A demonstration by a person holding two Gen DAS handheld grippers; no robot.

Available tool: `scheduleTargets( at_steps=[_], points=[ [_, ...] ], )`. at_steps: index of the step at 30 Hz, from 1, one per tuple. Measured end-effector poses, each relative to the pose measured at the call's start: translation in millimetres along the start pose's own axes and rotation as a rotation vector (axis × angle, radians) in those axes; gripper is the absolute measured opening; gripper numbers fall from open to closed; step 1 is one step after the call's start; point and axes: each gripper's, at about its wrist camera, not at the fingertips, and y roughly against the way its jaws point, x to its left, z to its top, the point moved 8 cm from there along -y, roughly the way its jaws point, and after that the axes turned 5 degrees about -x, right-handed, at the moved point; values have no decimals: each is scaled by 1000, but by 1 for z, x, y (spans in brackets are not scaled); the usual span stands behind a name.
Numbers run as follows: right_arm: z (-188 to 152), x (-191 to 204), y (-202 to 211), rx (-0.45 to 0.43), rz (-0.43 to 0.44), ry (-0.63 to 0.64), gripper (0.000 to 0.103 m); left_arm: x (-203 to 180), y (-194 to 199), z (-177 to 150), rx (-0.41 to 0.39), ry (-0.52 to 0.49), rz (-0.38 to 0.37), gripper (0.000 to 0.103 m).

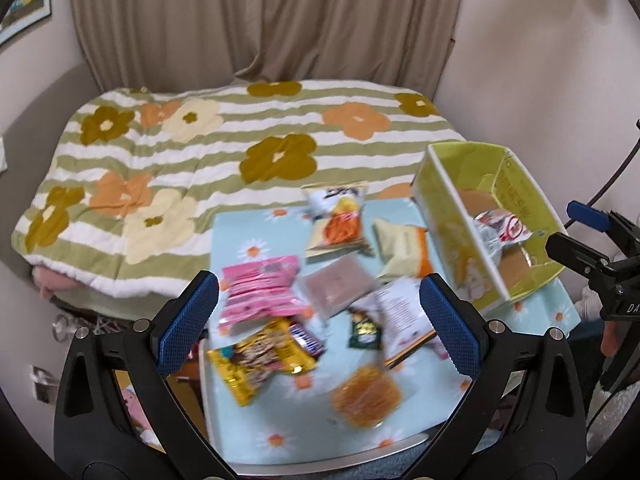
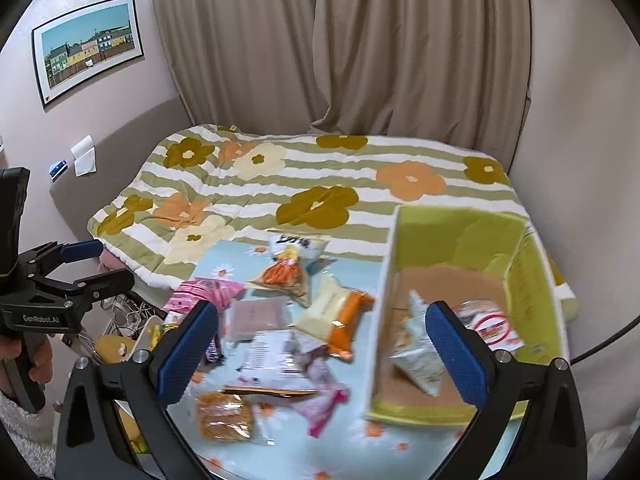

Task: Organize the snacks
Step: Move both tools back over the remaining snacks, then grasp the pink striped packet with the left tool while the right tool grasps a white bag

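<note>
Bedroom clutter frames our work: a low table with a pale blue daisy cloth (image 1: pixel 256 240) stands just beside a bed with a striped flower quilt (image 1: pixel 200 140), beige curtains (image 2: pixel 340 40) behind and a framed picture (image 2: pixel 88 48) on the wall.

We have the yellow-green box (image 2: pixel 480 224) at the table's right end, and it already holds a few packets: a white bag with a red ring (image 2: pixel 490 326) near its far side and a pale triangular packet (image 2: pixel 420 356) nearer us. So we judge the sorting begun but far from finished.

Most snacks still lie loose on the cloth. We count a white and orange chip bag (image 1: pixel 340 216) near the far edge, a cream and orange packet (image 1: pixel 404 252) just beside the box, a pink packet (image 1: pixel 260 288), a dull mauve flat pouch (image 1: pixel 340 284), a yellow bag of mixed snacks (image 1: pixel 260 364), a small dark green packet (image 1: pixel 364 328), a white packet with printed text (image 1: pixel 404 312), and a clear bag of golden noodle crisps (image 1: pixel 366 396) nearest us. Several overlap, and blur keeps us from reading labels.

Our left gripper (image 1: pixel 320 320) hovers above the middle of the pile, jaws spread wide with nothing between them. Our right gripper (image 2: pixel 324 352) hangs over the box's near wall and the adjoining packets, likewise spread wide and holding nothing.

We reckon roughly eight packets remain to go into the box.
</note>
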Motion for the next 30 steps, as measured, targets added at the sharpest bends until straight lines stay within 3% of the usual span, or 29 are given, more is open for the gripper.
scheduleTargets(
  at_steps=[6, 13, 19, 24, 30],
  points=[
    [-18, 32, -27, 55, -41, -37, 103, 46, -22, -16, 70, 0, -39, 100],
    [-47, 48, -70, 140, -102, -104, 103, 74, -90, -31, 207, 47, -104, 100],
    [-70, 50, -104, 210, -164, -90, 103, 82, -152, -43, 301, 83, -89, 100],
    [-83, 47, -128, 248, -260, -5, 103, 91, -191, -58, 371, 118, -39, 100],
    [-95, 47, -151, 301, -259, 38, 103, 89, -221, -76, 452, 147, -41, 100]
  ],
)
